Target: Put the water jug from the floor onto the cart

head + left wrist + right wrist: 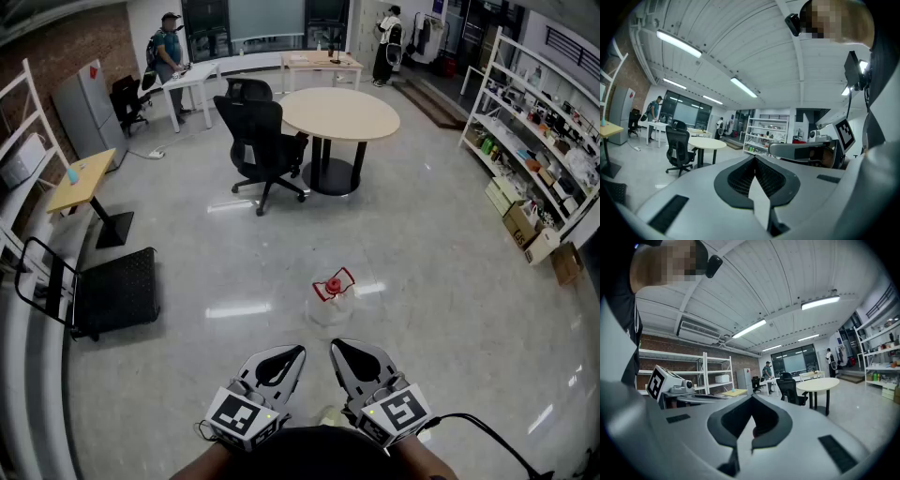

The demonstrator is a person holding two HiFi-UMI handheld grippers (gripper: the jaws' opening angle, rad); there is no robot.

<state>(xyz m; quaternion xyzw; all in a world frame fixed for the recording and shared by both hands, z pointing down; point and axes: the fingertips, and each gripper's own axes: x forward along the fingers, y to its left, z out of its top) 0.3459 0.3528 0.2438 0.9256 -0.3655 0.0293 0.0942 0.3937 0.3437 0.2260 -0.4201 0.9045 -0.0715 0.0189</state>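
Note:
The water jug (331, 298) is clear with a red cap and a red handle. It stands on the shiny floor just ahead of both grippers in the head view. The black flat cart (117, 291) with its upright push bar (42, 279) sits on the floor far to the left of the jug. My left gripper (299, 351) and right gripper (335, 344) are held side by side near the bottom of that view, short of the jug and not touching it. In the left gripper view the left gripper (753, 160) has its jaws together with nothing between them. The right gripper (751, 400) looks the same in its own view.
A round table (339, 113) and a black office chair (262, 145) stand beyond the jug. Shelving (534, 122) with boxes (525, 225) lines the right wall. A small yellow-topped desk (82, 178) stands behind the cart. Two people (169, 52) (386, 42) are at the far end.

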